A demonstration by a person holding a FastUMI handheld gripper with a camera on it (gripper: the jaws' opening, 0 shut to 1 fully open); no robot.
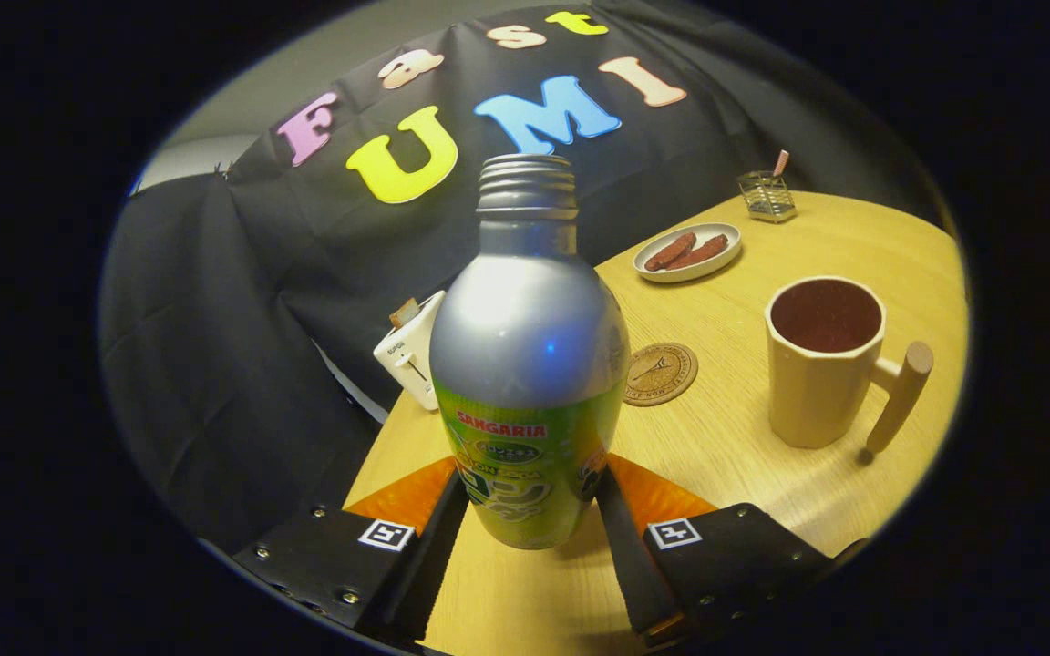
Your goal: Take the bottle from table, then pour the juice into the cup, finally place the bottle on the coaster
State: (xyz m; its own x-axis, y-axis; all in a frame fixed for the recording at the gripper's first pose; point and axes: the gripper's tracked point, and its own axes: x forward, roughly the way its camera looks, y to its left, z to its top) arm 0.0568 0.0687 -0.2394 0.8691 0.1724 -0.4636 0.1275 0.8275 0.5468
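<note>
Both fingers of our claw (530, 510) clamp the uncapped bottle (527, 364) low, keeping it upright; cup (824, 360) waits beyond, to the right.

1. Hand-held gripper (530, 497): both fingers press the lower sides of the uncapped silver-and-green metal bottle (528, 364), held upright.
2. Beyond it on the wooden tabletop (744, 428): round brown coaster (661, 373), then cream mug with wooden handle (824, 364).
</note>
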